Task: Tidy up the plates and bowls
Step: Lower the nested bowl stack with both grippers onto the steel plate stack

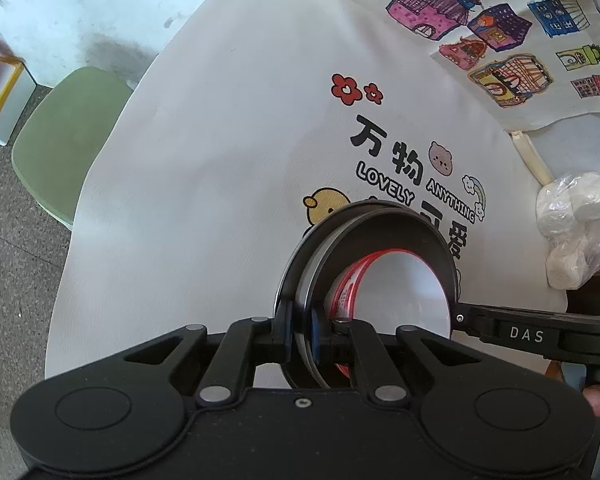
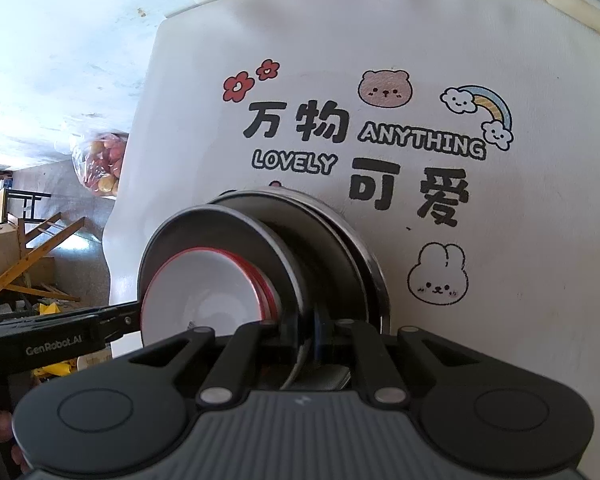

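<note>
Left wrist view shows the left gripper (image 1: 302,332) and right gripper (image 2: 300,332) each clamped on opposite rims of the nested black metal plates (image 1: 296,264) holding a red-rimmed white bowl (image 1: 404,292) above the printed white tablecloth (image 1: 220,160); stacking appears done, placement remains.

On my feeds, off-task items: white printed cloth (image 1: 228,128) covering the bench; sheet of coloured house drawings (image 1: 512,36) at its far side; bagged white lumps (image 1: 572,232) near its edge; green seat cushion (image 1: 68,140) beside the bench; bag of fruit (image 2: 100,164) beyond the edge.
</note>
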A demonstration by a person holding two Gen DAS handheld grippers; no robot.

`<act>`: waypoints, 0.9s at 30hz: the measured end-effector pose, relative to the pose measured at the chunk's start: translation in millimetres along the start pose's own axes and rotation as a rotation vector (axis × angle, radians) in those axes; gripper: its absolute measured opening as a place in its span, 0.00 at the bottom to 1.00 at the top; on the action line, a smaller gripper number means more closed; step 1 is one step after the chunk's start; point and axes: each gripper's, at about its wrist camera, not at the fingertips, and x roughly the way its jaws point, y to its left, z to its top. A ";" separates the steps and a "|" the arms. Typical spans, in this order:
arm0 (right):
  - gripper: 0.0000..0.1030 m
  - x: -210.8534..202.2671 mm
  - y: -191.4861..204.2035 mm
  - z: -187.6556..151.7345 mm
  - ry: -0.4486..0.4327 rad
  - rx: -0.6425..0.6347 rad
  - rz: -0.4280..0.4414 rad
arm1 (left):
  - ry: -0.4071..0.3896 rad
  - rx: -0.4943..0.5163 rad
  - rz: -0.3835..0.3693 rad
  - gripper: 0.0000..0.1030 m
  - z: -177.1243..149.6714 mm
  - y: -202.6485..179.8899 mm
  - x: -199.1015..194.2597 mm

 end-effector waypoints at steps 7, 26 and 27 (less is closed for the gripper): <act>0.08 -0.5 -7.2 0.2 -0.004 0.024 0.001 | 0.008 0.024 0.006 0.07 -0.5 -6.5 3.5; 0.08 -10.5 -19.2 -4.7 -0.029 0.053 0.004 | 0.025 0.059 0.009 0.08 -1.6 -17.9 13.2; 0.08 -9.9 -19.3 -4.8 -0.030 0.055 0.004 | 0.025 0.059 0.008 0.08 -1.7 -18.0 13.1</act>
